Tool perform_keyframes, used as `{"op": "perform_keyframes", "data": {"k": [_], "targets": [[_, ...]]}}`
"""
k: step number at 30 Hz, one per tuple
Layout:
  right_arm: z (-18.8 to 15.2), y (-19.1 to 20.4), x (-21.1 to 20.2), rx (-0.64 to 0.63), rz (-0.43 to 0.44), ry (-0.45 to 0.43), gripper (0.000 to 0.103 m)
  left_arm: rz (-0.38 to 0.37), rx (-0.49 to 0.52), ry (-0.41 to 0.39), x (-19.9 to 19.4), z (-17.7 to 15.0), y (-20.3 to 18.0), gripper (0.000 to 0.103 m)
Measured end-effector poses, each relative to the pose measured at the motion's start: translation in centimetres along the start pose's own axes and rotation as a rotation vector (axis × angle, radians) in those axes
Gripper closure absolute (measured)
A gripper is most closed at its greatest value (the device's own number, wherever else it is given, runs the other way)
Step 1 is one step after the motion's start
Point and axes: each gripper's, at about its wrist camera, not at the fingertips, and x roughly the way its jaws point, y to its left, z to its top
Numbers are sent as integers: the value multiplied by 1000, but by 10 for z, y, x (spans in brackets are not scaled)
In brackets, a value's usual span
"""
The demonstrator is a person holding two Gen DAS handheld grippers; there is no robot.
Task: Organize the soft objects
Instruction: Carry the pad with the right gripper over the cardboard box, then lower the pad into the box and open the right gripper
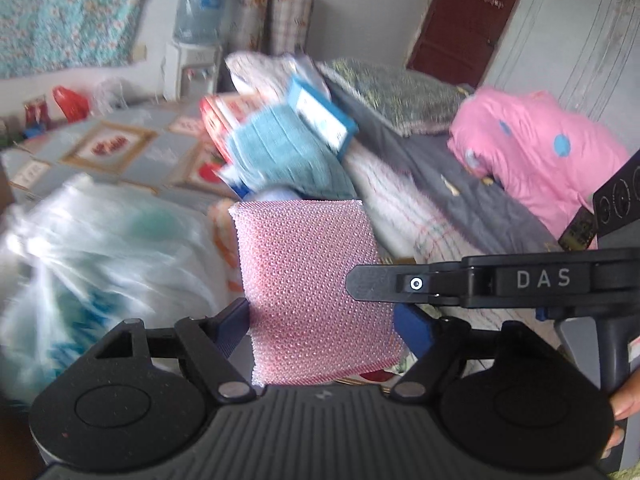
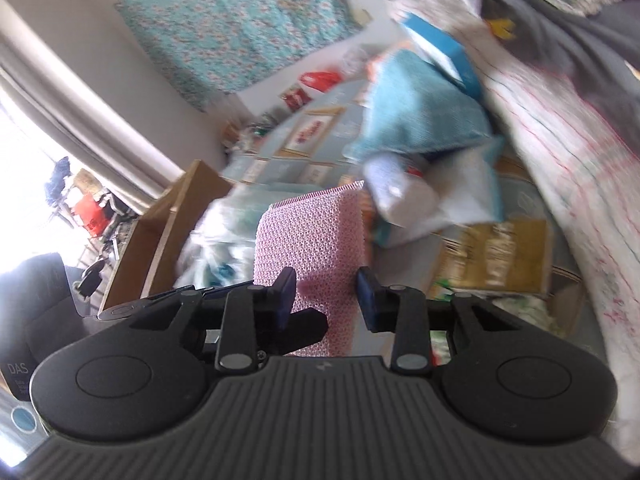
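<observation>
Nearest the lens, your left claw grips a pink mesh scrubbing pad by its lower half, blue pads pressed against both side edges. The pad stands upright, its long axis running away from you, held in the air above the bed. To its left lies a crinkled clear plastic bag; beyond it, a folded teal towel under a blue box; far right, a pink quilt. Your right claw reaches in from the right at the same pad, jaws set wide on either side, apparently not yet pinching. The left hand has the pad; a handover looks likely.
</observation>
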Motion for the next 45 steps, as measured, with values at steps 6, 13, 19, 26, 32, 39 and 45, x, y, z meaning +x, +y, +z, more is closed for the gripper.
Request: {"op": "perform_keyframes", "data": {"k": [6, 13, 19, 26, 32, 39, 45], "targets": [[17, 72, 22, -113, 123, 40, 71, 97, -21, -93, -61, 7, 37, 24], [38, 184, 105, -213, 313, 191, 70, 286, -165, -132, -133, 19, 124, 24], [43, 269, 196, -236, 372, 371, 69, 421, -299, -73, -153, 30, 206, 24], [41, 318, 297, -212, 309, 512, 69, 510, -394, 43, -129, 47, 294, 24], [48, 317, 364, -178, 258, 561, 69, 546, -416, 134, -103, 55, 347, 24], [57, 313, 382, -205, 228, 497, 63, 518, -520, 249, -71, 42, 396, 24], [75, 305, 341, -235, 296, 406, 63, 511, -550, 292, -58, 32, 400, 24]]}}
